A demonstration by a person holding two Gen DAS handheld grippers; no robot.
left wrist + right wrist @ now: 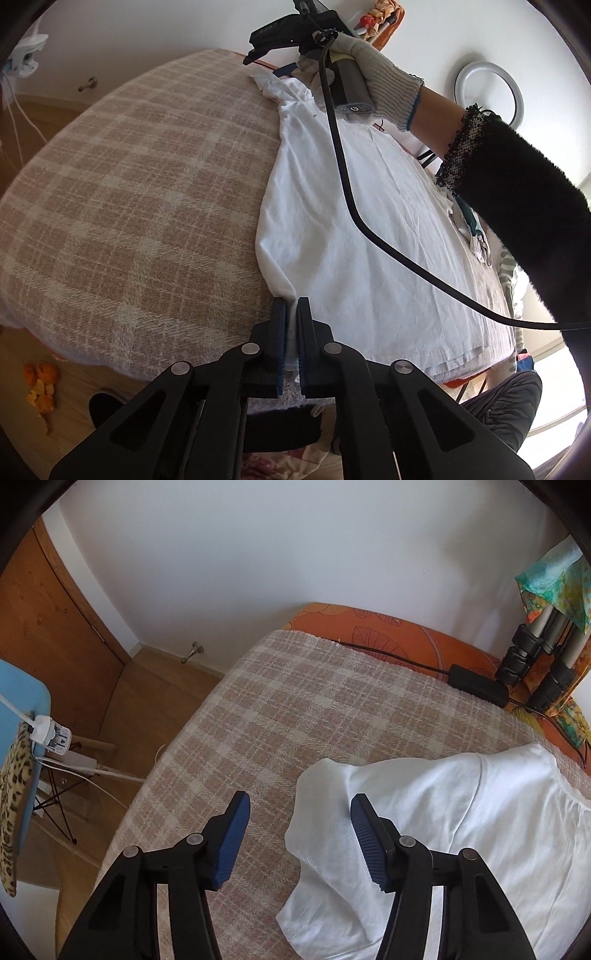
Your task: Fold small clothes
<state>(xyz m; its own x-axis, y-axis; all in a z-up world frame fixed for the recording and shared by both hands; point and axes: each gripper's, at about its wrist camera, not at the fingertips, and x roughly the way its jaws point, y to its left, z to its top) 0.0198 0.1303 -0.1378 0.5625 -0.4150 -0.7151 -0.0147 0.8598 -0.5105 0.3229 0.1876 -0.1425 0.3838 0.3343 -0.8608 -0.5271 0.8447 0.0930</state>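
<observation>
A white T-shirt [369,229] lies spread on a pink plaid blanket [129,206] over a bed. My left gripper [291,304] is shut on the shirt's near left corner at the bed's edge. My right gripper [299,801] is open and empty above the shirt's sleeve [332,812] at the far end of the shirt; its right pad is over the white cloth, its left over the blanket [295,709]. In the left wrist view the right gripper [255,55] is held by a gloved hand at the far end of the shirt.
A black cable [354,214] trails across the shirt. A black power brick [476,685] and tripod legs [532,664] sit at the bed's far right. A blue chair [18,738] with chargers stands left. Orange peel [42,384] lies on the floor.
</observation>
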